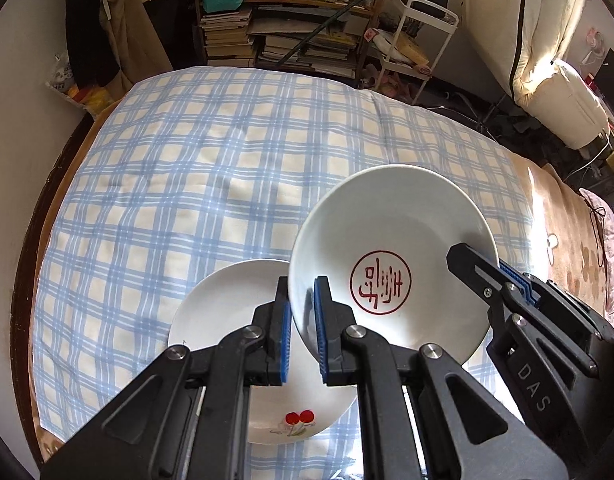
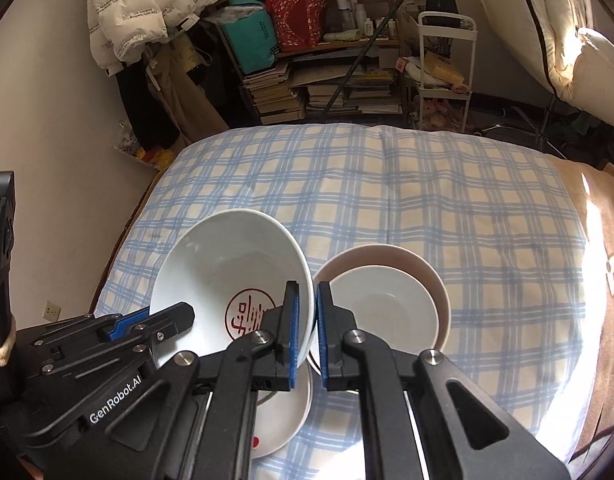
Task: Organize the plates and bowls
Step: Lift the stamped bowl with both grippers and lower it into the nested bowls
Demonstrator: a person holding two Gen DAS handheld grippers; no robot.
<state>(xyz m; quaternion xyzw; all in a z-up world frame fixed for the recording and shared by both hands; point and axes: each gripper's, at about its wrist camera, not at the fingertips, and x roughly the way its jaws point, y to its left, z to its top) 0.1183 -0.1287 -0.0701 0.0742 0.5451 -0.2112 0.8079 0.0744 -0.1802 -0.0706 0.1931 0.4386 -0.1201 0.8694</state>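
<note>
A white bowl with a red seal mark (image 1: 391,248) (image 2: 227,276) is held in the air, tilted, by both grippers. My left gripper (image 1: 302,320) is shut on its left rim. My right gripper (image 2: 313,328) is shut on its right rim; it also shows in the left wrist view (image 1: 491,276). Below the bowl a white plate with red cherries (image 1: 227,300) (image 2: 283,420) lies on the blue checked cloth (image 1: 211,176). To the right a small white bowl (image 2: 383,308) sits inside a pinkish-rimmed bowl (image 2: 423,268).
The cloth covers a bed or table (image 2: 447,200) with a brown blanket (image 2: 611,280) at the right. Behind stand a bookshelf with stacked books (image 2: 331,92), a white cart (image 2: 447,60), hanging coats (image 2: 139,8) and a green pole (image 2: 371,40).
</note>
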